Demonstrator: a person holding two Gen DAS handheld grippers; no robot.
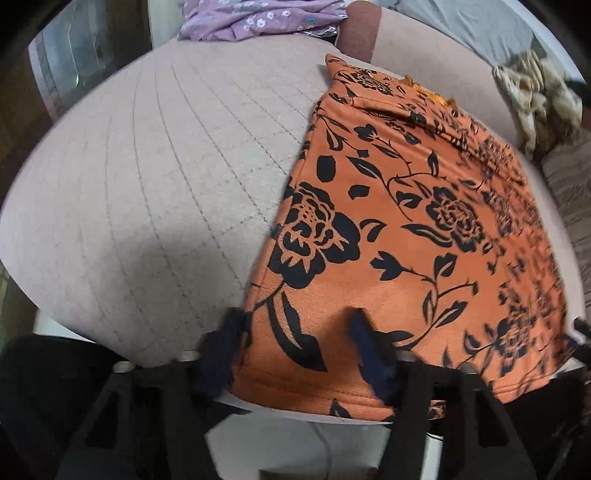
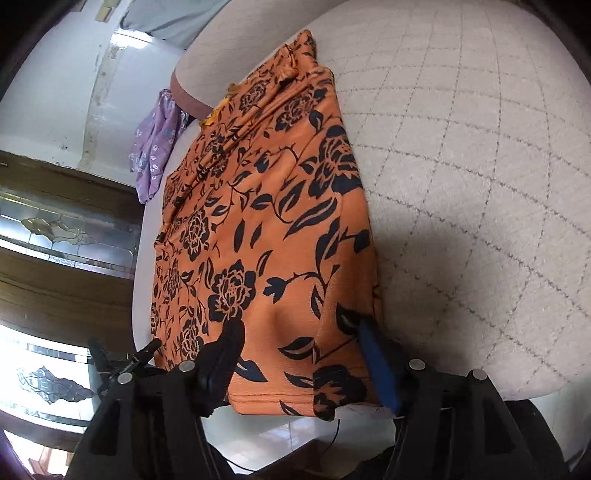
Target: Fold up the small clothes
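Observation:
An orange garment with a black flower print (image 1: 406, 221) lies flat on a pale quilted cushion (image 1: 147, 184), its near hem reaching the cushion's front edge. My left gripper (image 1: 297, 321) points down at the hem's near left corner. One finger stands at the cloth's side edge, the other presses a dimple into the fabric, and the cloth between them lies flat, not pinched. In the right wrist view my right gripper (image 2: 293, 325) straddles the near right corner of the orange garment (image 2: 266, 221), jaws apart, with slightly raised cloth between the fingers.
A purple flowered garment (image 1: 258, 18) lies at the cushion's far end and hangs over its side (image 2: 155, 147). A beige patterned cloth (image 1: 535, 96) is heaped at the far right. Wooden doors with leaded glass (image 2: 55, 229) stand beside the quilted cushion (image 2: 480, 184).

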